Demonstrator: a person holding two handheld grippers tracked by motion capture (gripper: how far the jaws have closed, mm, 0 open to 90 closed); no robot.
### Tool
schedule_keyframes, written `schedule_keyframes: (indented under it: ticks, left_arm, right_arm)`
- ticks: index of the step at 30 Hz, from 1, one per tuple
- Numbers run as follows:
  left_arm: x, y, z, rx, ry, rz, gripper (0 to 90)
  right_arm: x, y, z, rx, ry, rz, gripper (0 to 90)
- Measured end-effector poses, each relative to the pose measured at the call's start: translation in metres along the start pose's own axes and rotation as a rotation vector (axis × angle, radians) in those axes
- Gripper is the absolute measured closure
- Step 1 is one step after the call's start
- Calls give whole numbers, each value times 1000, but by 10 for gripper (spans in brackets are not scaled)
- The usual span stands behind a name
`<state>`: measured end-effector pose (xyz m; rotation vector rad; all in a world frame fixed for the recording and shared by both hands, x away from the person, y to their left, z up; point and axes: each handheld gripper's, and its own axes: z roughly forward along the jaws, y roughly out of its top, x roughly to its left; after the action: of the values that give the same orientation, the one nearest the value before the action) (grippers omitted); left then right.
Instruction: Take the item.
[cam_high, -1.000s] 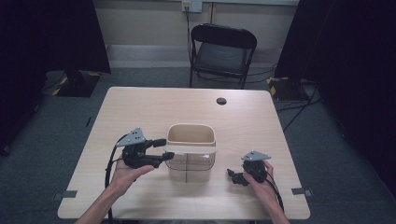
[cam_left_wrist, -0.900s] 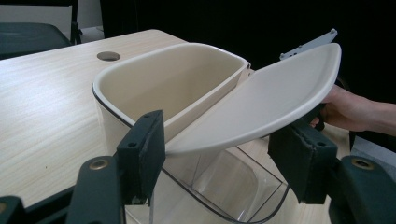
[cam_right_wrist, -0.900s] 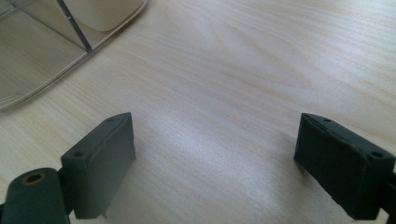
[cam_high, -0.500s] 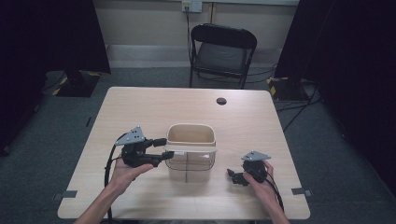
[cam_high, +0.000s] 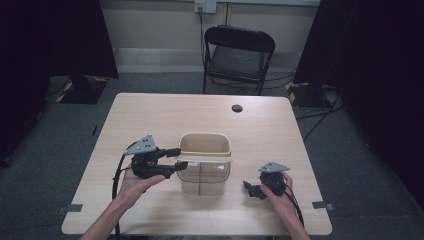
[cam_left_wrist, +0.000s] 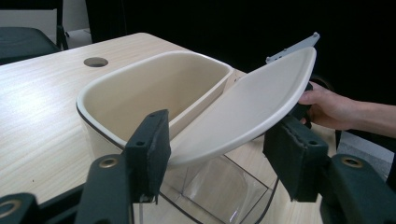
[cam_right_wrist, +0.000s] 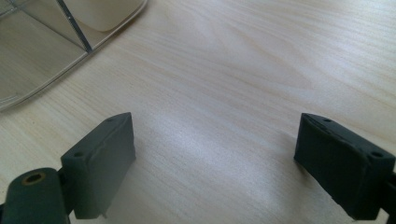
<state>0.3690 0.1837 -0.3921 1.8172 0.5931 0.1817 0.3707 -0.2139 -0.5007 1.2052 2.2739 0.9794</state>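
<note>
Now, line by line, what you have in hand:

Bin: the small cream plastic bin with a clear lower half (cam_high: 205, 150) stands upright near the middle of the table, between your two hands and towards your edge.
Lid: the cream oval swing flap (cam_left_wrist: 252, 105) sits tilted over the half of the bin nearer you, its near edge raised. The far half of the mouth stays open and the bin looks empty inside.
Left gripper: your left gripper (cam_high: 180, 157) comes in level from the bin's left side, so the flap's edge lies between its jaws. They have just been closing and stand about a third open. The pads flank the flap, but I cannot see them pressing on it, so I judge you have no hold yet.
Why level: judging by the approach, a flat jaw line matches the thin edge, which a steeper angle would likely slip off.
Right gripper: your right gripper (cam_high: 248, 189) rests low over bare wood just right of the bin, jaws spread wide with nothing between them. It seems parked there to steady the bin if it slides.
Surface: the pale wood-grain table (cam_high: 165, 115) is smooth, with a round black cable hole (cam_high: 237, 108) near the far edge.
Room: a black folding chair (cam_high: 239, 55) stands behind the table, on grey carpet (cam_high: 350, 150), with dark curtains (cam_high: 55, 35) at both sides.
</note>
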Motion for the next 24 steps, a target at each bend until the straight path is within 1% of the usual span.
schedule_keyframes:
  ticks: [1, 2, 12, 14, 16, 18, 22, 24]
  left_arm:
    - [0, 0, 0, 3, 2, 4, 424]
    - [1, 0, 0, 2, -1, -3, 424]
    - [2, 1, 1, 0, -13, -10, 440]
    - [3, 2, 1, 3, -13, -20, 445]
    - [4, 2, 1, 5, -15, -18, 450]
    - [4, 2, 1, 2, -17, -25, 450]
    - [5, 4, 1, 10, -15, -17, 458]
    - [5, 5, 2, 5, -20, -23, 465]
  right_arm:
    - [0, 0, 0, 0, 0, 0, 114]
    - [0, 0, 0, 0, 0, 0, 114]
    - [0, 0, 0, 0, 0, 0, 115]
    - [0, 0, 0, 0, 0, 0, 114]
    - [0, 0, 0, 0, 0, 0, 114]
    - [0, 0, 0, 0, 0, 0, 115]
    - [0, 0, 0, 0, 0, 0, 114]
    - [0, 0, 0, 0, 0, 0, 115]
